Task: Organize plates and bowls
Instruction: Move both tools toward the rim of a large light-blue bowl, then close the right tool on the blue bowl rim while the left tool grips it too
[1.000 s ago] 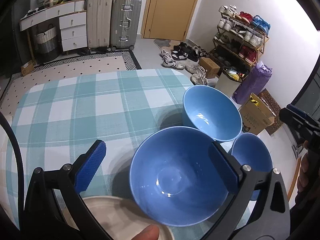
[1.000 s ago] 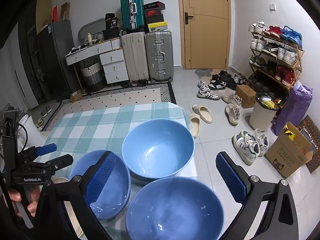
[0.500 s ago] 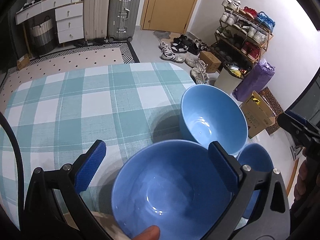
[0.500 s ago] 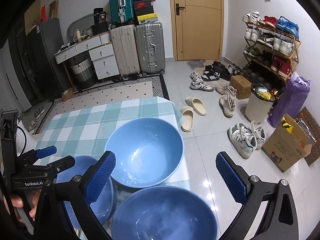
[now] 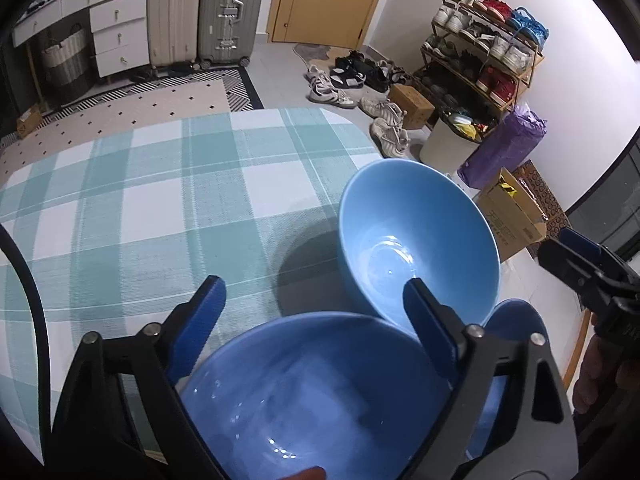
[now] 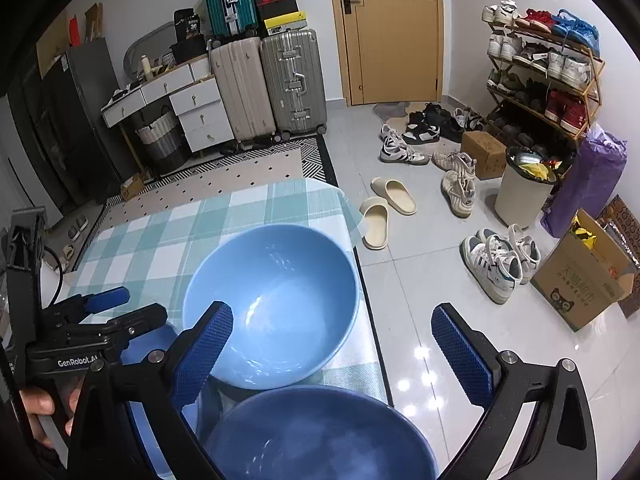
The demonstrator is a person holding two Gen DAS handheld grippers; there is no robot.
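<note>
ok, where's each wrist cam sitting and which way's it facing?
Left wrist: on left gripper, facing down-forward over dark blue bowl to tablecloth; its jaws, just closing, have nothing gripped between them; right gripper at edge.
Right wrist: on right gripper, facing down-forward past tablecloth corner to floor; open jaws, left gripper and hand at edge.
Shared: light blue bowl, tablecloth, suitcases, door.
</note>
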